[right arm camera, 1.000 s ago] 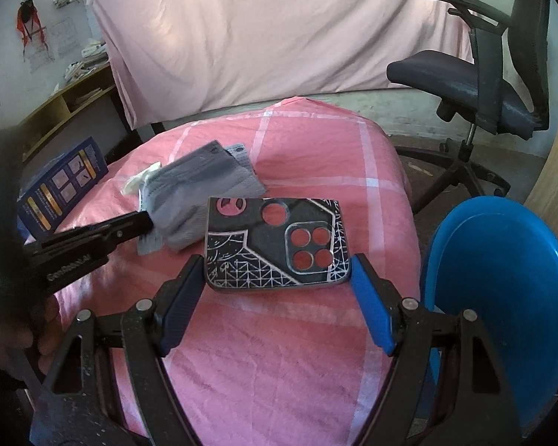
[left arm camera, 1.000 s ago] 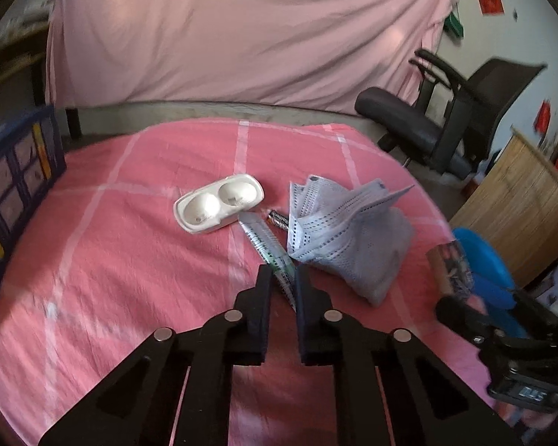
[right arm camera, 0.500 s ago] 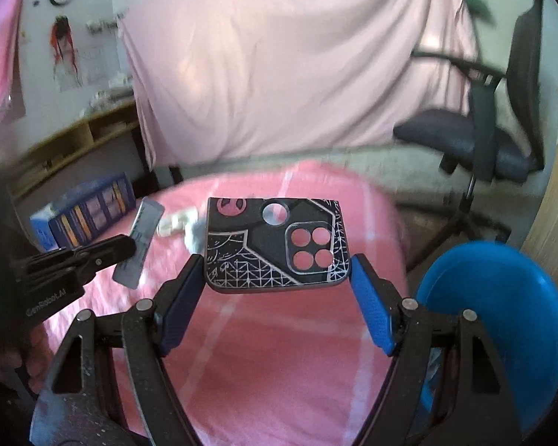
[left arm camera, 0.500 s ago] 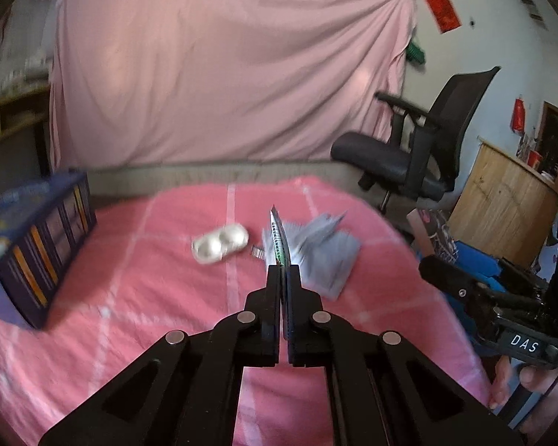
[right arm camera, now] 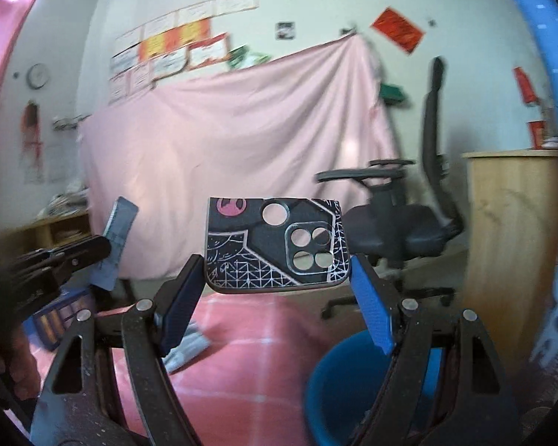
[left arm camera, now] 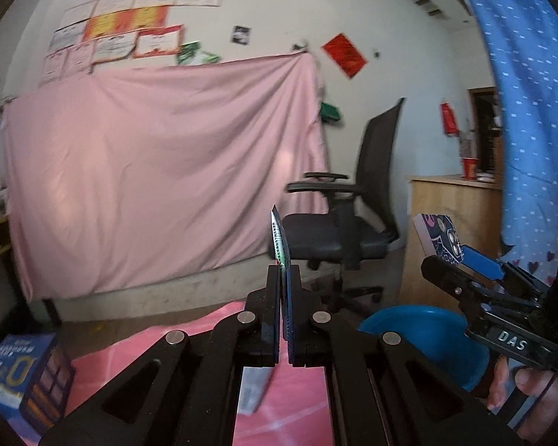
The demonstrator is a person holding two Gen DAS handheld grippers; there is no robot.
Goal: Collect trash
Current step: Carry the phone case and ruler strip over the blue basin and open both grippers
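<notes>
My left gripper (left arm camera: 283, 271) is shut on a thin silver foil wrapper (left arm camera: 279, 239), held edge-on and raised high above the pink-covered table (left arm camera: 189, 338). The same wrapper shows in the right wrist view (right arm camera: 116, 239). My right gripper (right arm camera: 277, 278) is shut on a black patterned phone case (right arm camera: 275, 245) with round cut-outs, also raised; the case shows in the left wrist view (left arm camera: 441, 238). A blue bin (left arm camera: 427, 338) stands low to the right of the table and shows in the right wrist view (right arm camera: 349, 386), below the right gripper.
A blue box (left arm camera: 26, 375) sits at the table's left edge. A grey face mask (right arm camera: 188, 349) lies on the table. A black office chair (left arm camera: 338, 238) and a wooden cabinet (left arm camera: 450, 230) stand beyond the table. A pink sheet (left arm camera: 160, 186) hangs behind.
Both grippers have lifted and tilted upward, so the table drops low in view. The left gripper closed on the wrapper and raised it. The right gripper still holds the phone case.
</notes>
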